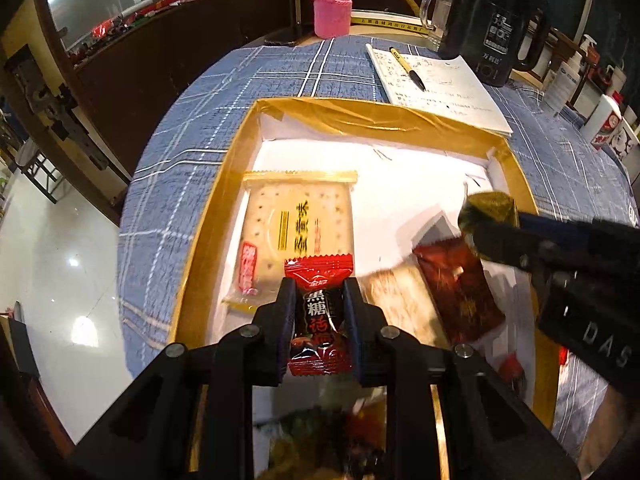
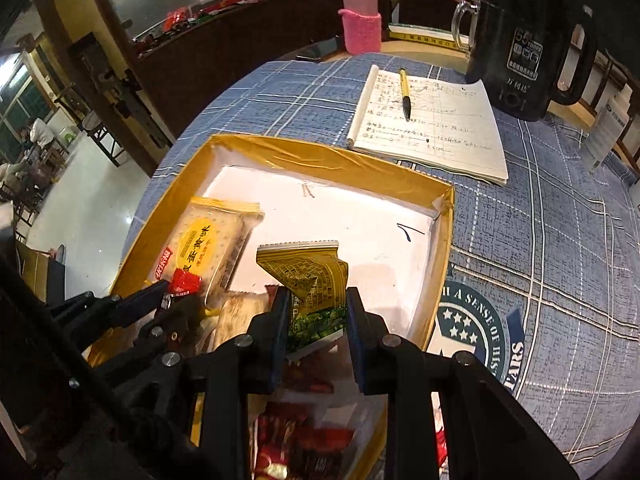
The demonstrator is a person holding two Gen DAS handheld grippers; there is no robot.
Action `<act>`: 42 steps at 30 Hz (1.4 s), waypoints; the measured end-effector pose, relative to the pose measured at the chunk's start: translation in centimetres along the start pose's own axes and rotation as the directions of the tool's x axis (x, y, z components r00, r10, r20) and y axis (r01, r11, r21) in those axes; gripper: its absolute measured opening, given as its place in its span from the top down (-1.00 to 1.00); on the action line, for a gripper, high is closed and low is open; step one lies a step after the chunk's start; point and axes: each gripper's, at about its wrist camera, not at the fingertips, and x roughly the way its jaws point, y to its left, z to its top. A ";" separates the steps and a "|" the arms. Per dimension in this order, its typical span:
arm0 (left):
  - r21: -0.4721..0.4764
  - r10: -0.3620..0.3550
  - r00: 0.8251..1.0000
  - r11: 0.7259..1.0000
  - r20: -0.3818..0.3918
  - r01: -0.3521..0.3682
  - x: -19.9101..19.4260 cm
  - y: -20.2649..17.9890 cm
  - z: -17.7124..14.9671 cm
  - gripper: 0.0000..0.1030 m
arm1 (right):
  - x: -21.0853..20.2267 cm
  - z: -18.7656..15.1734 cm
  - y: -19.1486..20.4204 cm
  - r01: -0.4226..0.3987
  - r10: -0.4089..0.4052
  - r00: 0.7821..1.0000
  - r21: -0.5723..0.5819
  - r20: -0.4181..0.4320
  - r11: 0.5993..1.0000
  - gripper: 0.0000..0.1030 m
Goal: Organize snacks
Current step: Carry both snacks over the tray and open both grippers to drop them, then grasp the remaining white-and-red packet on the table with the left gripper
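Observation:
A gold-rimmed box with a white floor lies on the blue plaid tablecloth; it also shows in the right wrist view. My left gripper is shut on a red and black candy packet, held over the box's near end. My right gripper is shut on a yellow-green snack packet, held over the box beside it. A yellow cracker pack lies in the box at the left, seen also in the right wrist view. A dark red packet and a pale bar lie in the box.
A notebook with a yellow pen lies behind the box. A black kettle, a glass mug and a pink-sleeved bottle stand at the back. More loose snacks lie at the box's near end. The table edge drops off left.

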 end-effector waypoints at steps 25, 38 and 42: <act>-0.083 -0.051 0.997 0.995 0.063 0.056 -6.8 -0.3 -2.6 -0.37 | -5.1 -2.4 -2.6 -0.122 0.116 0.989 0.055 0.090 0.991 0.46; -0.138 -0.112 0.992 0.983 0.054 0.119 -11.5 -6.9 -9.4 -0.38 | -9.8 -11.8 -14.5 -0.091 0.076 0.995 0.275 0.066 0.957 0.41; -0.122 -0.122 0.992 0.985 0.034 0.125 -12.5 -9.3 -10.4 -0.39 | -10.0 -13.2 -14.4 -0.106 0.097 0.994 0.246 0.047 0.964 0.41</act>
